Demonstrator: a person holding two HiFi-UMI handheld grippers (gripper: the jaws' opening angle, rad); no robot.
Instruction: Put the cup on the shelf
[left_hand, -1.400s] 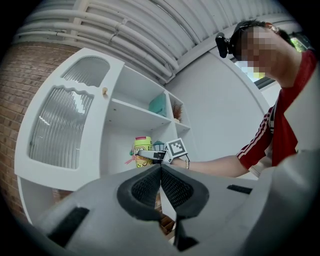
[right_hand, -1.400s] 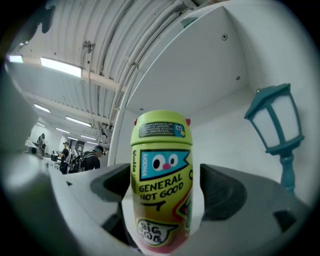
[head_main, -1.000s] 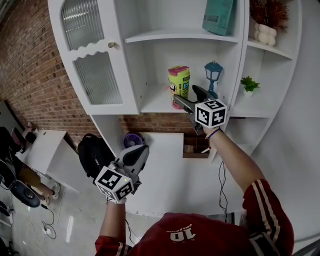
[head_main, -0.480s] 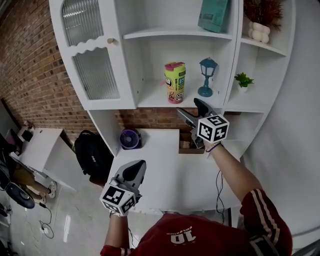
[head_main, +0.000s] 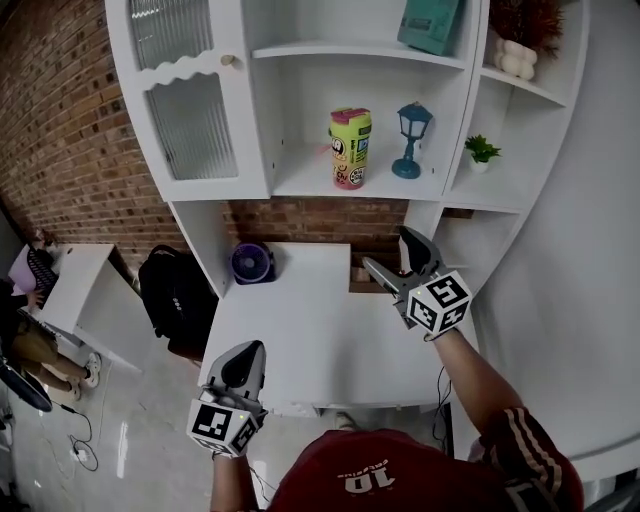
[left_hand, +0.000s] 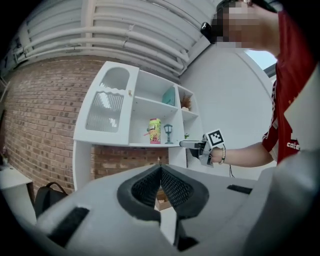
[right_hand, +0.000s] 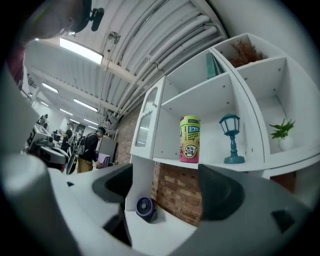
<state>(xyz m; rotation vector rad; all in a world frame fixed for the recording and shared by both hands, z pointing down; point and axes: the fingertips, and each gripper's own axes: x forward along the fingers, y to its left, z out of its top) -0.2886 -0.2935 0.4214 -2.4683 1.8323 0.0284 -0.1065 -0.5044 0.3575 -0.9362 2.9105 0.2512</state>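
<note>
A tall yellow-green cup (head_main: 350, 148) with a pink lid stands upright on the white shelf (head_main: 300, 189), left of a blue lantern. The cup (right_hand: 189, 139) also shows in the right gripper view, and the cup (left_hand: 154, 131) appears small in the left gripper view. My right gripper (head_main: 399, 258) is open and empty, held over the white table well below and right of the cup. My left gripper (head_main: 244, 362) hangs low at the table's front edge, its jaws closed together with nothing between them.
A blue lantern (head_main: 410, 140) and a small potted plant (head_main: 481, 152) stand on the shelf beside the cup. A teal book (head_main: 432, 24) leans above. A purple fan (head_main: 250, 263) sits on the white table (head_main: 300, 340). A black backpack (head_main: 172, 295) rests on the floor.
My right gripper has drawn back and down from the shelf, leaving the cup standing there. The left gripper has dropped lower toward the table's front edge.
</note>
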